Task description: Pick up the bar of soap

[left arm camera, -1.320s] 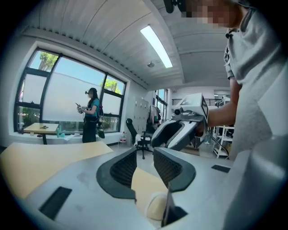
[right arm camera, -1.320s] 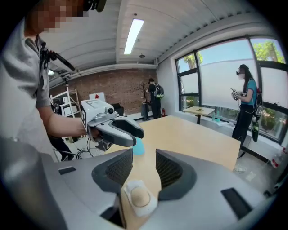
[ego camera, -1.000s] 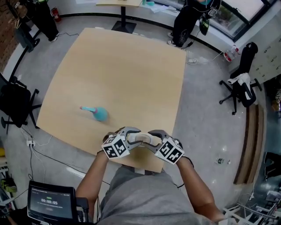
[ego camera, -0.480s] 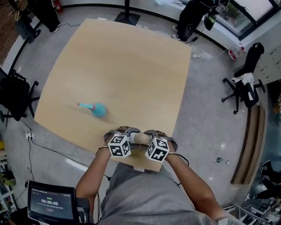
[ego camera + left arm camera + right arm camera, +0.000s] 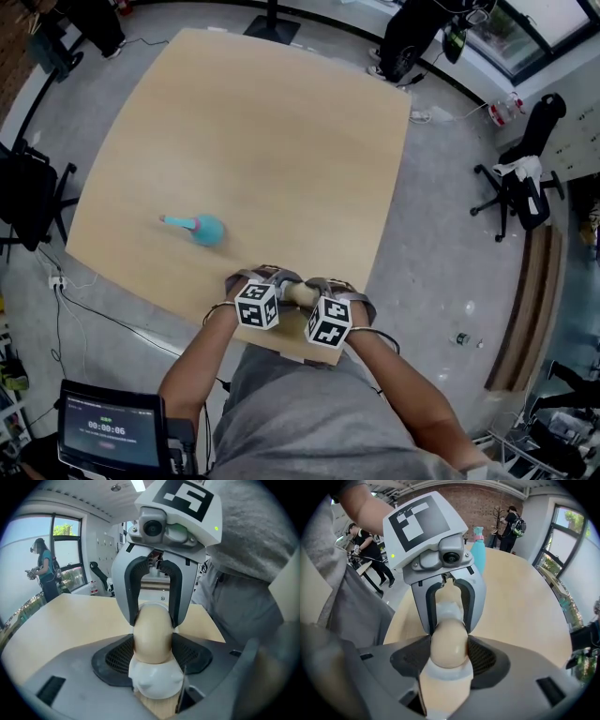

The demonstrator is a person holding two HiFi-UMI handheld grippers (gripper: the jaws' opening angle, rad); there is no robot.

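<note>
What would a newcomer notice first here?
The left tongs and right tongs meet nose to nose at the near edge of the table, a beige bar of soap between both; their jaws have just been opening. Left of them a teal bottle stands alone.

Only a teal bottle at left and the bar of soap at the near edge obstruct the table.

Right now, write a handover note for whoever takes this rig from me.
Left hand-held gripper: jaws have just been opening, now wide around the beige oval bar of soap, not clamped.
Right hand-held gripper: same, from the opposite end.
Soap: near edge of the light wooden table.
Done: both grippers placed around it. Left: close and lift.
</note>
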